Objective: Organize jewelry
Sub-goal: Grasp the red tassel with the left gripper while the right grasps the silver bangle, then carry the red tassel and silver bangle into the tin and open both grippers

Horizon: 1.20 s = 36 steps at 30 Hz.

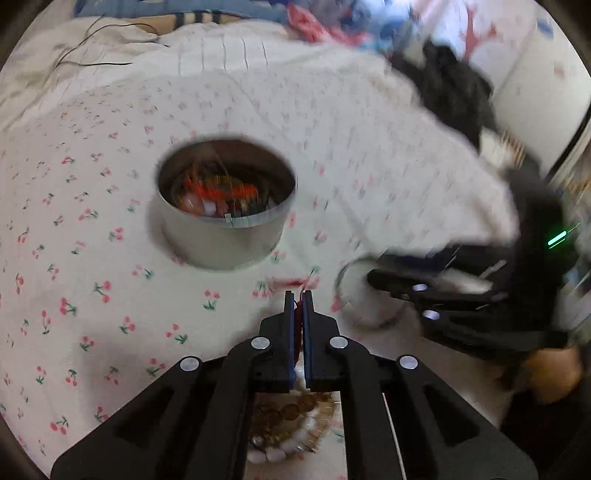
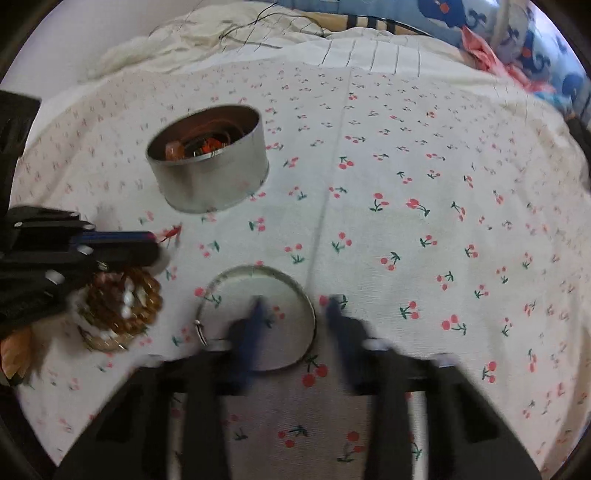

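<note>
A round metal tin [image 1: 225,206] [image 2: 208,162] holding red and gold jewelry stands on the cherry-print sheet. My left gripper [image 1: 299,301] is shut on a thin red cord [image 1: 300,317]; it also shows in the right wrist view [image 2: 153,242] with the red cord [image 2: 171,232] at its tips. Brown and white bead bracelets [image 1: 291,424] [image 2: 122,310] lie below it. My right gripper [image 2: 293,308] is open, its fingers straddling one side of a silver bangle [image 2: 258,317] [image 1: 365,295] lying flat on the sheet.
The cherry-print sheet [image 2: 406,203] covers a bed. Rumpled cream bedding with black cables [image 2: 240,33] lies at the back. Blue and red clothes [image 2: 517,48] are piled at the back right. Dark fabric [image 1: 454,88] lies at the right.
</note>
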Each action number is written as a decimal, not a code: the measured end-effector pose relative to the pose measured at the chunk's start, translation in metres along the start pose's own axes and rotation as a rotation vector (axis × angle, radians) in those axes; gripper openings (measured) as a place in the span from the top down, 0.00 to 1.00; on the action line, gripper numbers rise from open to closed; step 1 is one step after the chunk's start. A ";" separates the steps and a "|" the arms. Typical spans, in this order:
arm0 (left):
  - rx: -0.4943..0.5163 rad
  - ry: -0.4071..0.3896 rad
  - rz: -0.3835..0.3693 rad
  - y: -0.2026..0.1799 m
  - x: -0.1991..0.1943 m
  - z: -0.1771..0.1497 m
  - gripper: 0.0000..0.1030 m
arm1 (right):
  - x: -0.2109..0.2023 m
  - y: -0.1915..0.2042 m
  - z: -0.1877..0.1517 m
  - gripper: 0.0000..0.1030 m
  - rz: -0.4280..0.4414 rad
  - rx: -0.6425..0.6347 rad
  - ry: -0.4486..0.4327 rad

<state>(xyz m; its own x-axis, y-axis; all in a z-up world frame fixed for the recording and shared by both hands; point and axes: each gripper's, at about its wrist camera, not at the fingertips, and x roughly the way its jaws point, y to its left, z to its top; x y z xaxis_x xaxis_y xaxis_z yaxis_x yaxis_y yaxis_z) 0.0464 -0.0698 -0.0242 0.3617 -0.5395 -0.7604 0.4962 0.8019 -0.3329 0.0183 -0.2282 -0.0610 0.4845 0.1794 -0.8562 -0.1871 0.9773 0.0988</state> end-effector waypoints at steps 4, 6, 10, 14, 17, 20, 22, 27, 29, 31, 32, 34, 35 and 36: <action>-0.096 -0.118 -0.095 0.020 -0.043 0.011 0.97 | -0.011 -0.010 0.003 0.92 0.082 0.064 -0.039; -0.140 -0.145 -0.132 0.032 -0.054 0.013 0.97 | -0.020 -0.007 0.007 0.92 0.073 0.048 -0.082; -0.194 -0.195 -0.161 0.048 -0.073 0.013 0.97 | -0.021 -0.011 0.008 0.92 0.091 0.071 -0.079; -0.203 -0.213 -0.145 0.051 -0.076 0.014 0.97 | -0.013 0.002 0.007 0.79 0.012 -0.023 -0.044; -0.206 -0.196 -0.146 0.050 -0.072 0.013 0.97 | -0.014 0.021 0.004 0.64 -0.025 -0.134 -0.074; -0.200 -0.193 -0.147 0.050 -0.072 0.014 0.97 | 0.002 0.026 0.002 0.64 -0.058 -0.169 -0.019; -0.200 -0.192 -0.146 0.051 -0.072 0.014 0.97 | 0.007 0.021 0.001 0.64 -0.044 -0.134 0.008; -0.200 -0.195 -0.148 0.051 -0.072 0.014 0.97 | -0.001 0.022 -0.004 0.84 0.086 -0.099 0.029; -0.202 -0.196 -0.147 0.051 -0.072 0.013 0.97 | 0.000 0.024 -0.005 0.84 0.066 -0.119 0.032; -0.204 -0.194 -0.146 0.051 -0.071 0.013 0.97 | -0.001 0.028 -0.005 0.88 0.039 -0.130 0.018; -0.204 -0.194 -0.145 0.052 -0.071 0.013 0.97 | -0.001 0.029 -0.004 0.93 0.034 -0.135 0.013; -0.204 -0.194 -0.147 0.052 -0.070 0.013 0.97 | -0.006 0.034 -0.004 0.95 0.048 -0.135 -0.017; -0.204 -0.195 -0.149 0.053 -0.071 0.013 0.97 | -0.009 0.033 -0.004 0.95 0.062 -0.129 -0.031; -0.204 -0.196 -0.148 0.052 -0.071 0.013 0.97 | -0.014 0.033 -0.002 0.95 0.095 -0.114 -0.050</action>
<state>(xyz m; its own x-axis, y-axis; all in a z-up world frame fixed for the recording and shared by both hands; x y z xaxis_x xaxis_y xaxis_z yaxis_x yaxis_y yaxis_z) 0.0574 0.0067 0.0195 0.4522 -0.6774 -0.5802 0.3933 0.7353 -0.5519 0.0038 -0.1989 -0.0472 0.5013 0.2790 -0.8190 -0.3284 0.9371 0.1182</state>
